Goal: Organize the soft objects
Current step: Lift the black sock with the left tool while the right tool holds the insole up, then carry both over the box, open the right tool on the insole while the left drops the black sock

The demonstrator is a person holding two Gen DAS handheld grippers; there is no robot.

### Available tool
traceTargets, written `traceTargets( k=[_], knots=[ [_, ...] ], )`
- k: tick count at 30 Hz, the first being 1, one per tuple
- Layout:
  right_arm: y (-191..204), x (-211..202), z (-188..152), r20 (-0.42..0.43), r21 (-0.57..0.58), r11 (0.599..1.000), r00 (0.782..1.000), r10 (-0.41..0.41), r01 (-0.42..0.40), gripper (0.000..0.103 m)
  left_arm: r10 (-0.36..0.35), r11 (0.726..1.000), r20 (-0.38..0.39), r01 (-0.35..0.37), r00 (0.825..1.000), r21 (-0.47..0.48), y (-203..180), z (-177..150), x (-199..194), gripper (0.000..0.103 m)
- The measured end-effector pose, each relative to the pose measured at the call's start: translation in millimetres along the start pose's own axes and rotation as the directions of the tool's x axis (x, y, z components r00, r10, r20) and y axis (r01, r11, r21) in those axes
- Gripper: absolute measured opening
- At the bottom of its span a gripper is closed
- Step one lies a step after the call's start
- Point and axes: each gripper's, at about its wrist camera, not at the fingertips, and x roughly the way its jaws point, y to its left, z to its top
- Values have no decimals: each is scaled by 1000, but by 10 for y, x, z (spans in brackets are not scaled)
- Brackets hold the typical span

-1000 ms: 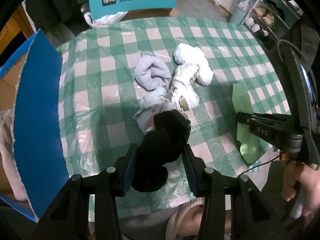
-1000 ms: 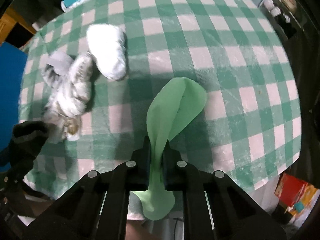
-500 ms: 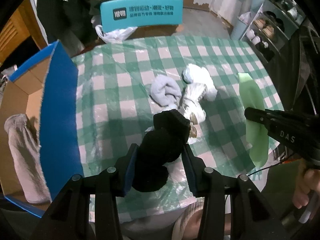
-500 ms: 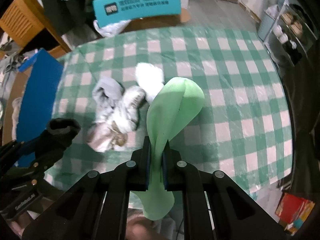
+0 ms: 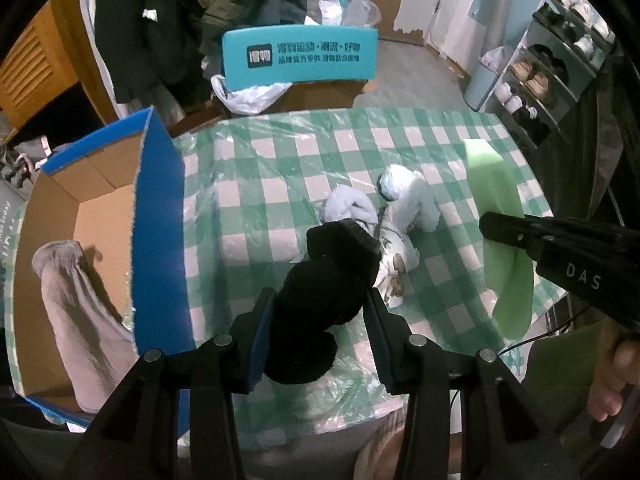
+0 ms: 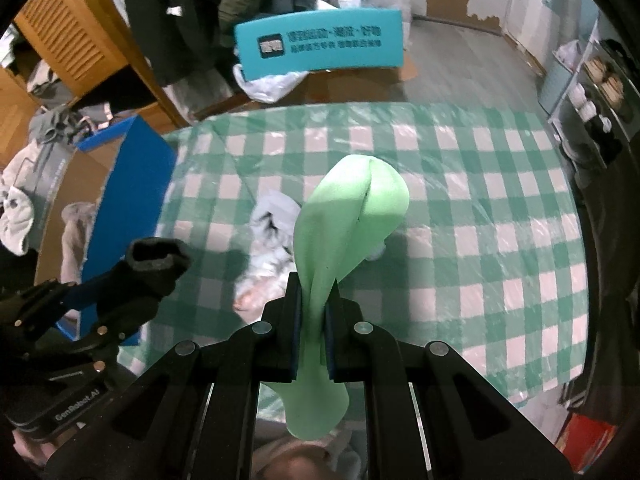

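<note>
My left gripper (image 5: 320, 312) is shut on a rolled black sock (image 5: 324, 284) and holds it well above the table's near edge; the sock also shows in the right wrist view (image 6: 154, 270). My right gripper (image 6: 312, 312) is shut on a light green sock (image 6: 344, 240), which hangs through the jaws; it also shows in the left wrist view (image 5: 500, 220). A pile of white and pale grey socks (image 5: 384, 216) lies on the green checked tablecloth (image 5: 280, 168). An open blue cardboard box (image 5: 158, 220) stands at the table's left and holds a grey sock (image 5: 76, 312).
A teal chair back (image 5: 300, 56) stands behind the table, with a white plastic bag (image 5: 248, 96) on its seat. A shoe rack (image 5: 548, 64) is at the far right. Dark coats hang at the back left.
Both grippers have risen higher above the table with their socks still held. The view has widened, so the box interior and its grey sock now show.
</note>
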Motion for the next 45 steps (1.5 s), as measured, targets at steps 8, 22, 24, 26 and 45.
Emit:
traceTargets(
  k=[8,22,24,26,45],
  knots=[
    [295,-69,113,17,-47,998,999,37,-37,9,25,999,30,-24,999,-22,171,38,-139,45],
    [871,-134,290,32,-135,986,994,103,-98,9,70,993,68,-63,995,-99,635,3,-352,45],
    [963,-121,312,29,-148,984,994,107,-102,9,75,991,75,-66,994,-113,717,-6,-388,45],
    [1060,-106,335,26,-161,981,993,114,-108,9,81,989,82,-71,993,-127,800,-12,-425,45],
    [1981,92,486,-21,-265,947,983,184,-183,9,143,961,88,-117,986,-252,1572,-162,-564,45]
  ],
)
